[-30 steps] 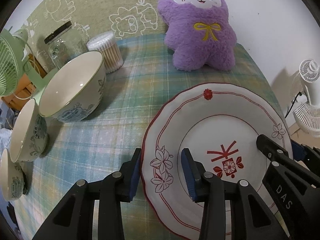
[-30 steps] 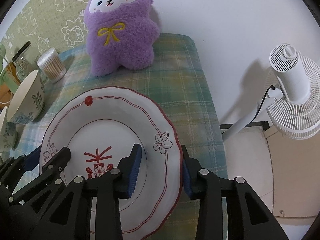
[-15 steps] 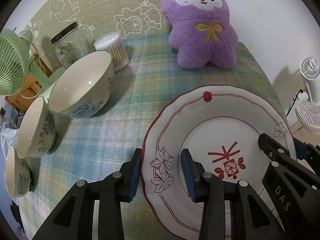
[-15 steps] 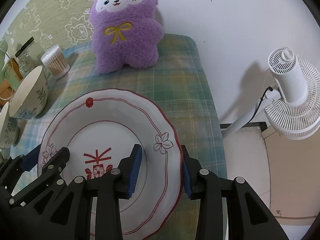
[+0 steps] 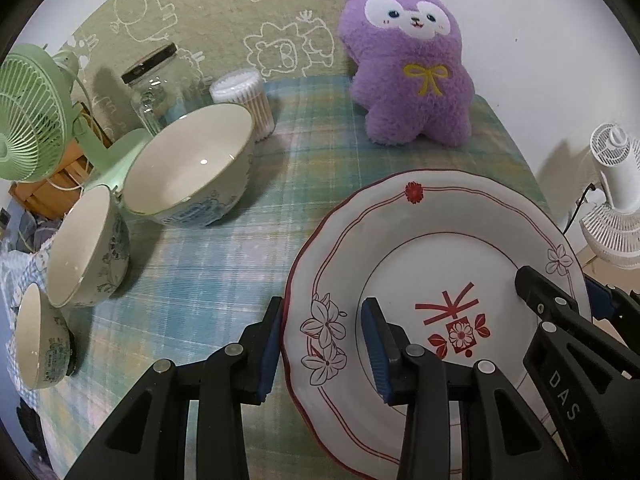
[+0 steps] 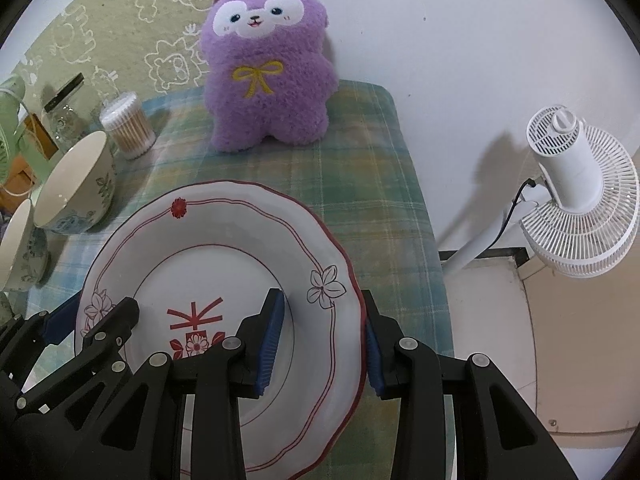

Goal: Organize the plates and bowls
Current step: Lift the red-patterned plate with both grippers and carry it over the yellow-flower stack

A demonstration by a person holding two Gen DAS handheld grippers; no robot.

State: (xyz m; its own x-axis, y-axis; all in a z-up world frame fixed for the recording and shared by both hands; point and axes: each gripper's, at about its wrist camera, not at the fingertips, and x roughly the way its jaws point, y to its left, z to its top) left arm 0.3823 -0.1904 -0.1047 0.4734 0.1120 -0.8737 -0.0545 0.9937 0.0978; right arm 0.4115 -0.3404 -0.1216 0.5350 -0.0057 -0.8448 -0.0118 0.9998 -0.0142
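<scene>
Both grippers pinch the round white china plate with red flowers [image 5: 460, 248]: left gripper [image 5: 322, 344] at nine o'clock, right gripper [image 6: 322, 336] at three.

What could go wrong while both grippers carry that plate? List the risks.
1. The plate is held only at opposite rim edges by the left gripper and right gripper; if either hand pulls away or tilts unevenly, it could slip.
2. The large bowl and the smaller bowls stand close to the left; a sideways swing could clip them.
3. The purple plush sits just beyond the plate and could be knocked over.
</scene>
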